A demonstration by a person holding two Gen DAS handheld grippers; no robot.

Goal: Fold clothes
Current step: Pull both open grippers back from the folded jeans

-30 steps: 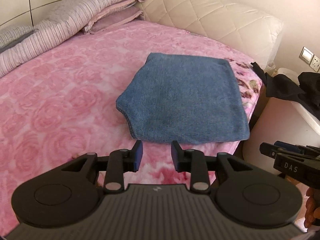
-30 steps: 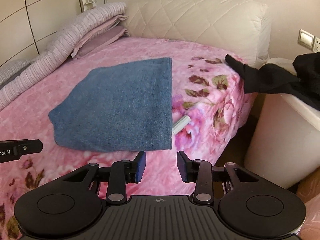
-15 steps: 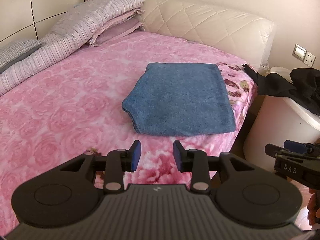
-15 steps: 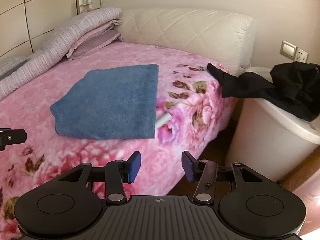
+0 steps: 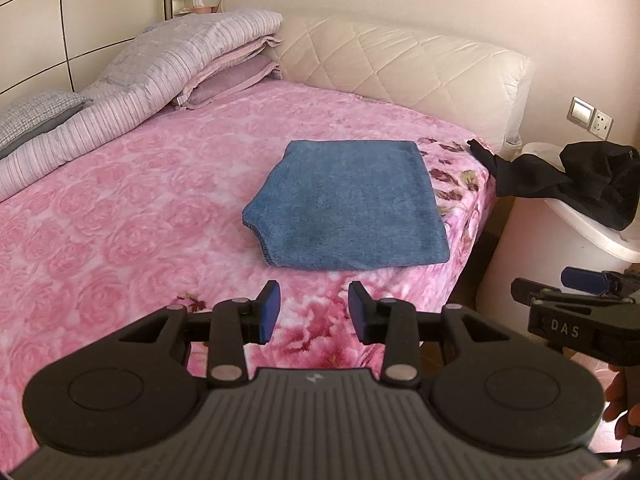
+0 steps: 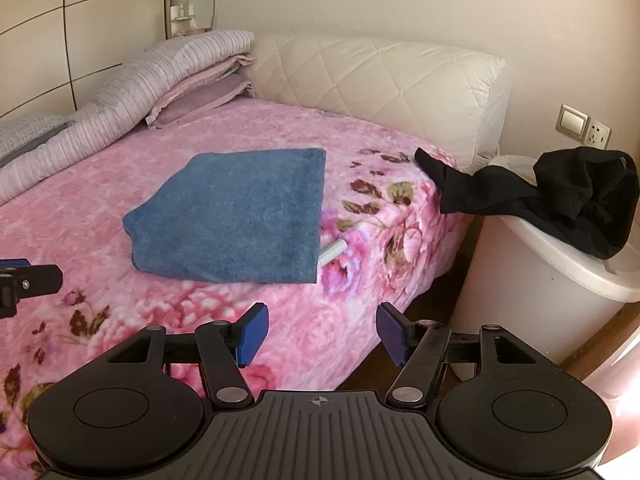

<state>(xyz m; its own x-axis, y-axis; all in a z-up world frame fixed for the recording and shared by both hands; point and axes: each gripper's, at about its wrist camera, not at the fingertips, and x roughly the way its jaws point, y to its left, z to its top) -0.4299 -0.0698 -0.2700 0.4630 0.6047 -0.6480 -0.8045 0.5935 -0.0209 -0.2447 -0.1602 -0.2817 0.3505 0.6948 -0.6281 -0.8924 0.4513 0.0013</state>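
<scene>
I hold my left gripper (image 5: 314, 311) above the near edge of the bed, and its blue-padded jaws are opening with nothing between them. My right gripper (image 6: 319, 334) is also released; its jaws are opening wide and they are empty, only the bed's edge and the floor show in the gap.

The folded blue terry-cloth garment (image 5: 348, 210) lies flat on the pink rose-patterned blanket (image 5: 120, 216), near the corner of the bed that is closest to the white tub. It is a neat rectangle with the folded edges stacked on the near left corner. From my right camera the same blue garment (image 6: 236, 224) is ahead and to the left, apart from both grippers. A small white cylinder (image 6: 332, 252) lies on the blanket, touching the right edge of the garment.

A black crumpled garment (image 6: 560, 196) hangs over the rim of the round white plastic tub (image 6: 532, 304) beside the bed, and one end of it reaches onto the corner of the blanket. Behind the bed stands the cream quilted headboard (image 5: 400, 64). Striped lilac folded bedding (image 5: 160, 68) is piled on the far left side.
</scene>
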